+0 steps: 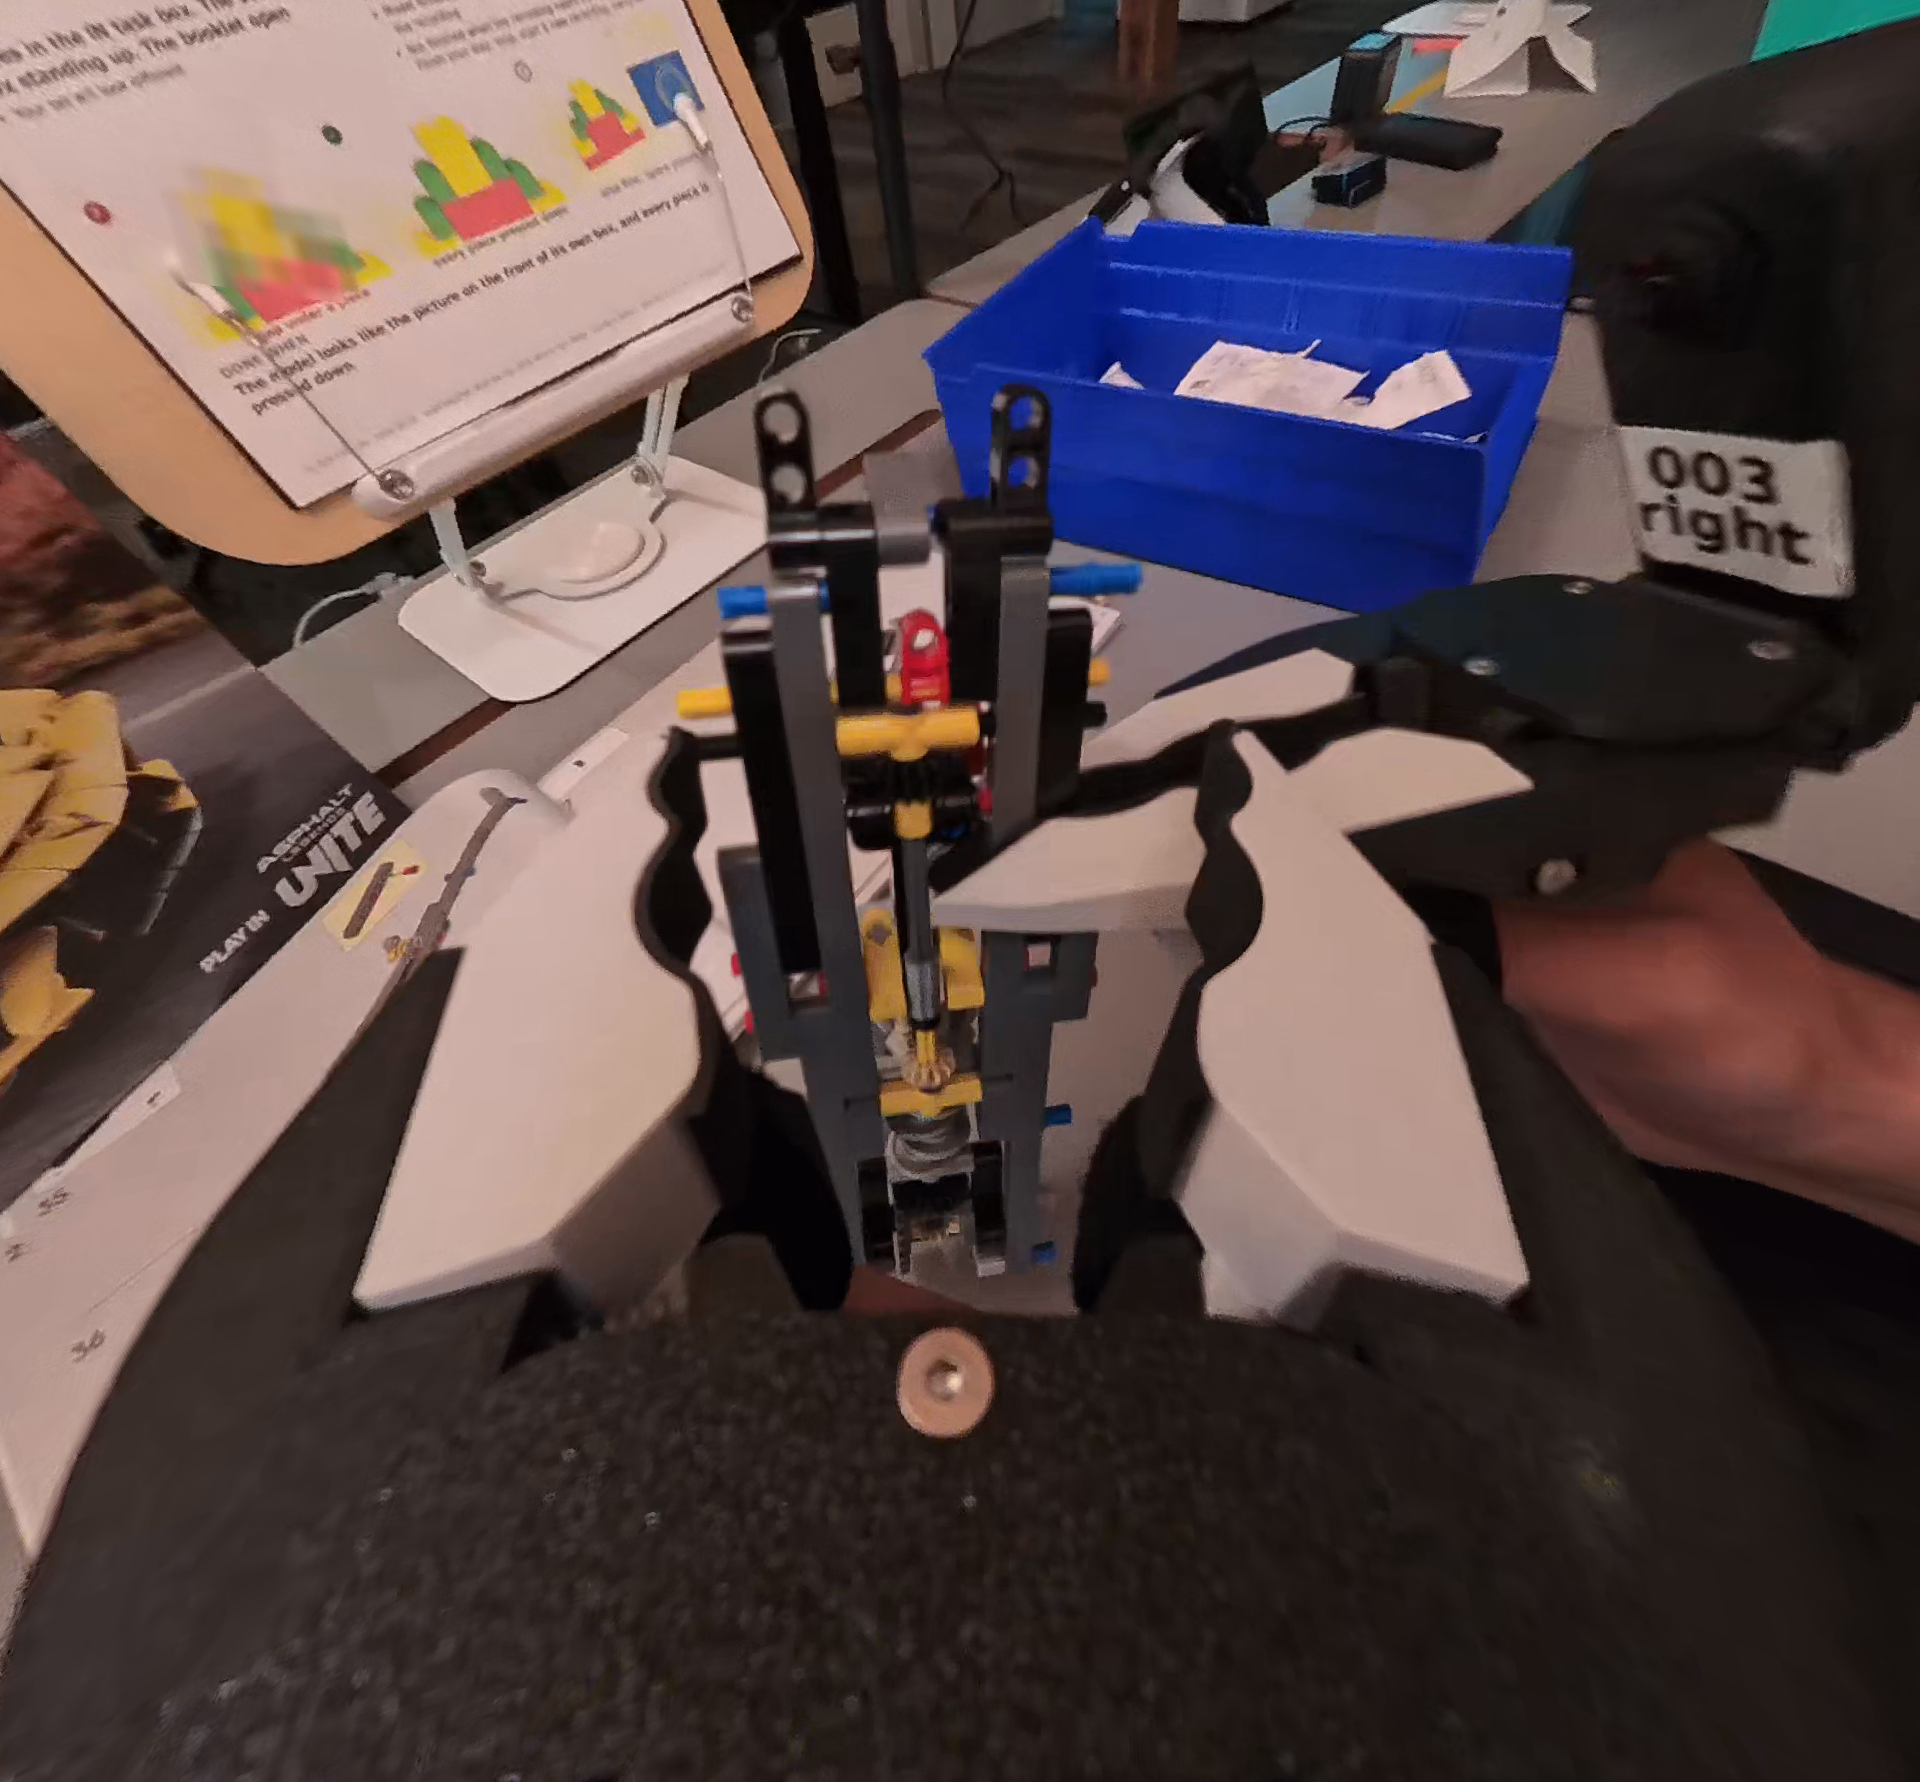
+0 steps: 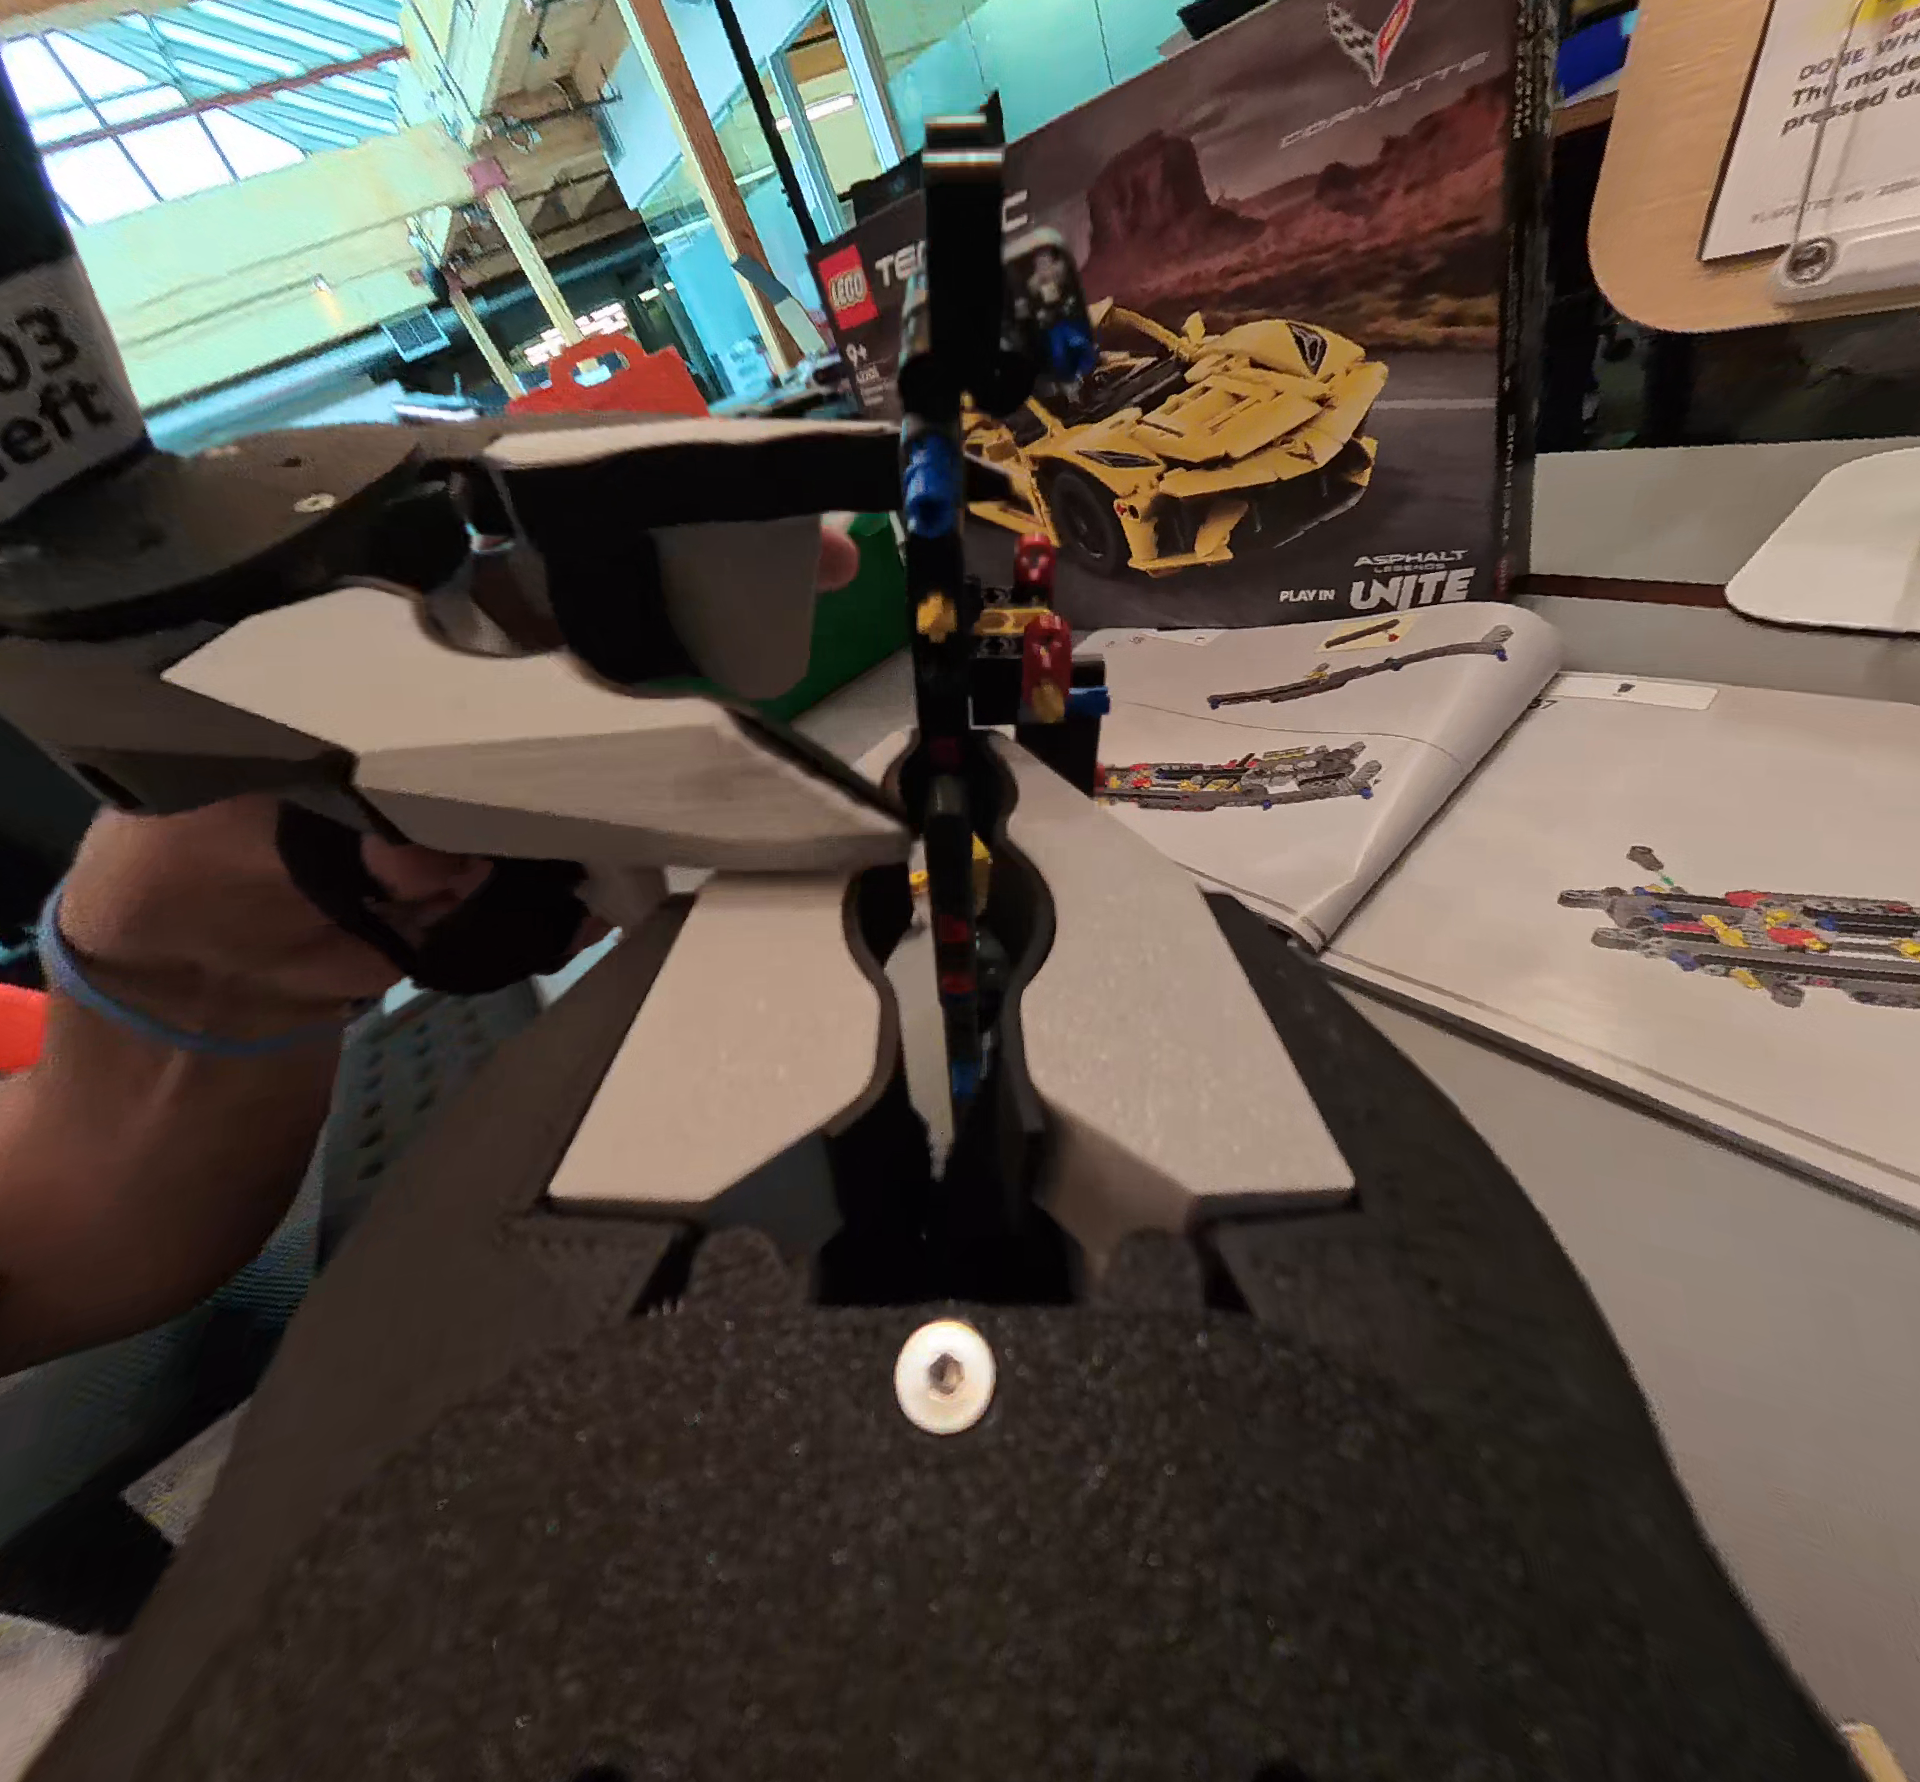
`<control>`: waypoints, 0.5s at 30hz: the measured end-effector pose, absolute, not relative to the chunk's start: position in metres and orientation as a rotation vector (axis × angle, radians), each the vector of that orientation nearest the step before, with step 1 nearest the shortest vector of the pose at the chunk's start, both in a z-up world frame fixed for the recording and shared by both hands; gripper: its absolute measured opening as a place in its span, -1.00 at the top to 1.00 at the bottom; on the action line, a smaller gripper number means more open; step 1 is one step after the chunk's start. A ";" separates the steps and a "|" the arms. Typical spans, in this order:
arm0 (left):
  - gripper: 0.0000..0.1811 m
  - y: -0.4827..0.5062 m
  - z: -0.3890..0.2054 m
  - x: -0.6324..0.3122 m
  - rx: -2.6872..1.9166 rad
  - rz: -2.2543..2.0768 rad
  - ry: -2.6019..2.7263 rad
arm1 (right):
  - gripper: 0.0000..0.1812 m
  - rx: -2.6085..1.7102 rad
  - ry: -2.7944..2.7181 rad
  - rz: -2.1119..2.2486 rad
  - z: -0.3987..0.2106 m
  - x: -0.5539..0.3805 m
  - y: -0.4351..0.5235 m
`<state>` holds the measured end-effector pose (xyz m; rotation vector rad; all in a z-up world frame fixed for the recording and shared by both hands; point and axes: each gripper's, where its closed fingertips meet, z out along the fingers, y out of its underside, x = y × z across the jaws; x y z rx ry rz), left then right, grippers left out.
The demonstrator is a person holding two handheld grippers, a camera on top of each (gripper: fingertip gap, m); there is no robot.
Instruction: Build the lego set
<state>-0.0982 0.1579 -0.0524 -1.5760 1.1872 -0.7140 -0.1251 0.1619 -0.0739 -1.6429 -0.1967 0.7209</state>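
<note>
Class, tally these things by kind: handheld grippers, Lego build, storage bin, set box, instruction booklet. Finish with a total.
Black-and-grey handheld grippers: 2 (left gripper, right gripper)
Partly built grey-and-black Lego chassis: 1
Blue plastic bin: 1
Printed cardboard set box: 1
Open paper instruction booklet: 1
Total: 6

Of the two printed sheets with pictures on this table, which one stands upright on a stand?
The instruction sheet clipped to the tan board on the white stand is upright. The other, the open building booklet, lies flat on the table beside the set's box.
</note>
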 end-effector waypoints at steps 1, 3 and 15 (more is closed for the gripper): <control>-0.01 0.162 -0.055 -0.098 -1.594 -0.695 1.170 | 0.94 -1.649 -0.219 0.689 -0.075 -0.128 0.162; 0.13 0.172 -0.058 -0.103 -1.636 -0.660 1.127 | 0.94 -1.649 -0.237 0.658 -0.076 -0.132 0.162; 0.18 0.181 -0.068 -0.119 -1.737 -0.716 1.037 | 0.94 -1.640 -0.233 0.702 -0.078 -0.142 0.168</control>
